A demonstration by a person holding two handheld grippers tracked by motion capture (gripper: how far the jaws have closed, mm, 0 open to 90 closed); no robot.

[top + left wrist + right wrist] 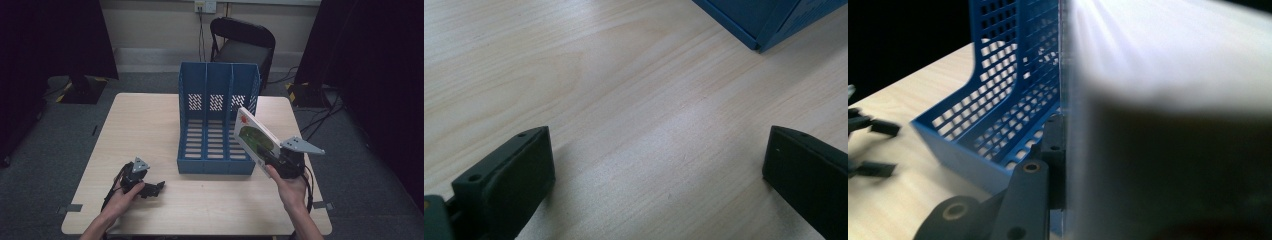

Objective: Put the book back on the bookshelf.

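A blue three-slot file rack (217, 120) stands in the middle of the table, its open front facing me. My right gripper (270, 161) is shut on a thin book (256, 139) with a white cover and a green picture, held tilted in the air just right of the rack's front right corner. In the right gripper view the book's cover (1168, 100) rises close to the lens beside the rack's perforated side wall (1008, 100). My left gripper (156, 188) rests low on the table at the front left, jaws wide open with only bare wood (654, 150) between them.
The light wooden table (145, 125) has free room left of the rack. A black chair (242, 45) stands behind the table's far edge. Dark curtains hang at both sides, and cables run over the grey floor at the right.
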